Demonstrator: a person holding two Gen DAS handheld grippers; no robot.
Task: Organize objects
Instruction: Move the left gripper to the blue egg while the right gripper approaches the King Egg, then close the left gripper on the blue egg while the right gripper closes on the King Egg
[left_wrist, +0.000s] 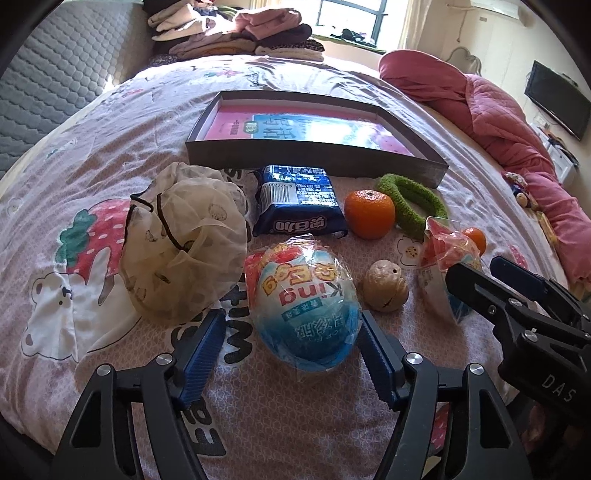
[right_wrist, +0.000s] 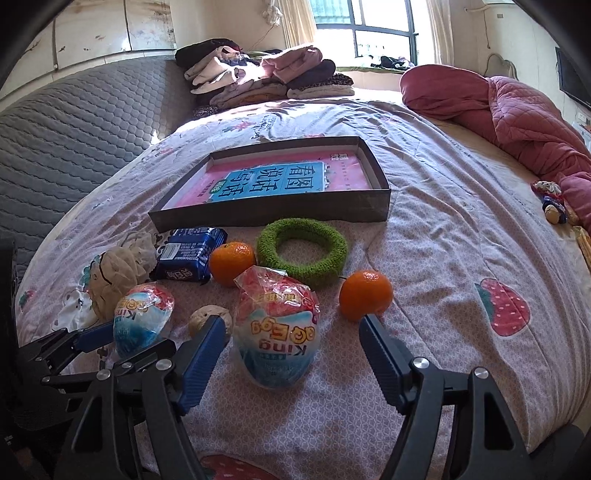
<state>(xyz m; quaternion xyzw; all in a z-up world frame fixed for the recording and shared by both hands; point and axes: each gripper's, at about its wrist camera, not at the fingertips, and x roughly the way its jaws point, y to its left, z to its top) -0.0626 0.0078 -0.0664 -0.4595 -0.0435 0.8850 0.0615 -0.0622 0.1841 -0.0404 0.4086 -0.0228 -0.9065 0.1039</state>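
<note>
Both claws stand open on the bed, left claw (left_wrist: 291, 354) astride one blue-and-white wrapped plastic egg (left_wrist: 304, 306), right claw (right_wrist: 293, 354) around another (right_wrist: 277, 332). Slippery crinkled wrappers could squirt free if pinched off-centre.

In the left wrist view the right gripper (left_wrist: 476, 275) covers the lower part of the second egg (left_wrist: 441, 254), which in turn hides most of the far orange (left_wrist: 476, 238). The TV (left_wrist: 557, 98) is cut by the lens rim. The small doll (right_wrist: 552, 201) beside the quilt (right_wrist: 517, 114) is too small to make out.
</note>
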